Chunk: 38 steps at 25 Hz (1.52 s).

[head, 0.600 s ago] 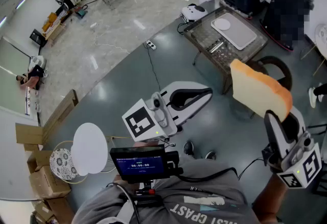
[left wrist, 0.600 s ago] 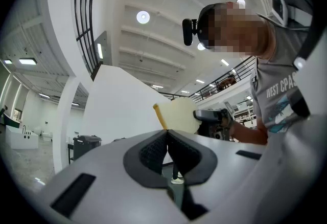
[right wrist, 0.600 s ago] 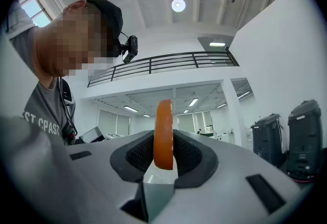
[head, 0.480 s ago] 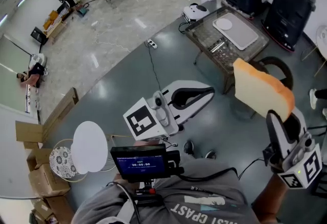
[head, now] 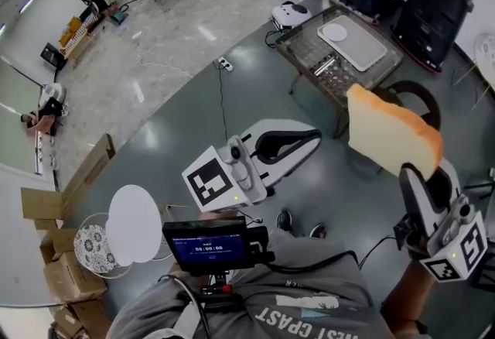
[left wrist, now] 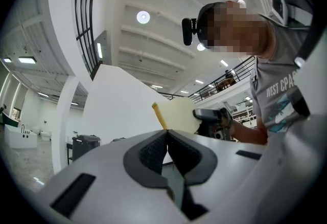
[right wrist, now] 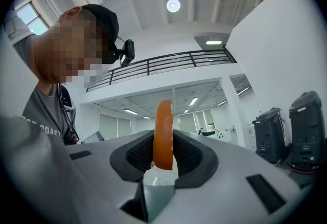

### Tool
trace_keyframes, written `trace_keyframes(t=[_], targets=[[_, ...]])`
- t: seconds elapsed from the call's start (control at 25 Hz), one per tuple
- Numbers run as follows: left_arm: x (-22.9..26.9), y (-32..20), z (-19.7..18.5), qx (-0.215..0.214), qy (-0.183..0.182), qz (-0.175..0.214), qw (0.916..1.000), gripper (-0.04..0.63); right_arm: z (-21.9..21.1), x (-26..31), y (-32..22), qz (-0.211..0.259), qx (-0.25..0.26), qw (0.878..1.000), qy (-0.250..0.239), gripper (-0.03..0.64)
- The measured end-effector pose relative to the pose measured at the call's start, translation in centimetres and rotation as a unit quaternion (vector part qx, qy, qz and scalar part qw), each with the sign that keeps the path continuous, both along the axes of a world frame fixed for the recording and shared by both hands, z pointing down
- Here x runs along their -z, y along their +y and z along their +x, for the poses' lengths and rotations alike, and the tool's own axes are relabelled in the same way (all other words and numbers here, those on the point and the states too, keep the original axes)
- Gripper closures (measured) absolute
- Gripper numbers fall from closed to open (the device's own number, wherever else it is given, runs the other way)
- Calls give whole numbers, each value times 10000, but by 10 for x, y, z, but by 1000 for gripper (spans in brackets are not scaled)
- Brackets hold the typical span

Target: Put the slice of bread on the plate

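Note:
My right gripper [head: 420, 172] is shut on a slice of bread [head: 390, 136] with a pale face and orange-brown crust, held upright in the air at the right. In the right gripper view the bread [right wrist: 164, 131] stands edge-on between the pads of that gripper [right wrist: 164, 152]. At the middle, my left gripper [head: 313, 136] is shut and empty; its pads meet in the left gripper view [left wrist: 167, 135], with the bread [left wrist: 180, 114] showing beyond them. A small white plate [head: 335, 32] lies on a tray [head: 362, 51] on the glass table [head: 309, 59] farther off.
Two black bins [head: 441, 8] stand behind the glass table, and a black chair [head: 414, 101] is beside it. A white round top [head: 135, 225] and cardboard boxes [head: 66, 275] are at the lower left. A cable [head: 224, 97] runs across the grey floor.
The head view has drifted slightly. Both grippers and the bread keep their places.

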<state>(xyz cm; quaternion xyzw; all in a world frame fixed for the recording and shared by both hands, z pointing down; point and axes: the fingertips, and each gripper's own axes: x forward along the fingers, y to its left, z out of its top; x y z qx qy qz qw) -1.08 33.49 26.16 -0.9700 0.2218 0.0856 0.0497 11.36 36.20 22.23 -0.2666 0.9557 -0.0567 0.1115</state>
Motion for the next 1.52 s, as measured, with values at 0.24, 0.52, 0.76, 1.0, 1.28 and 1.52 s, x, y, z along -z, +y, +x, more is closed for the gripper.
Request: trace_keyframes(t=[0.24,0.52,0.76,1.0,1.28,1.52], targets=[[-2,6,-15,-70,2,0,10000,588,-13,-3,4,-81,-94,9999,-79,526],[-4,11,-42,-151,28,1,9999,586,-38,-6,9,-72,-230,9997,-9,526],[-3,8,-59,-258,100,54,9996,587,-53,-8,9,-76,-376,9993,4,526],[-11,3,-67,-348,43,-10,9994,586,-60,-10,5,-79,-483,9988,7,526],[-25,-5,-68,-521,220,-159,9983,586,-71,-32,-14,-358,-543,9979,-31,526],[-30,-12,-70,-594,216,-214,9978,587,-76,-23,-22,-272,-610,9977,-64,526]])
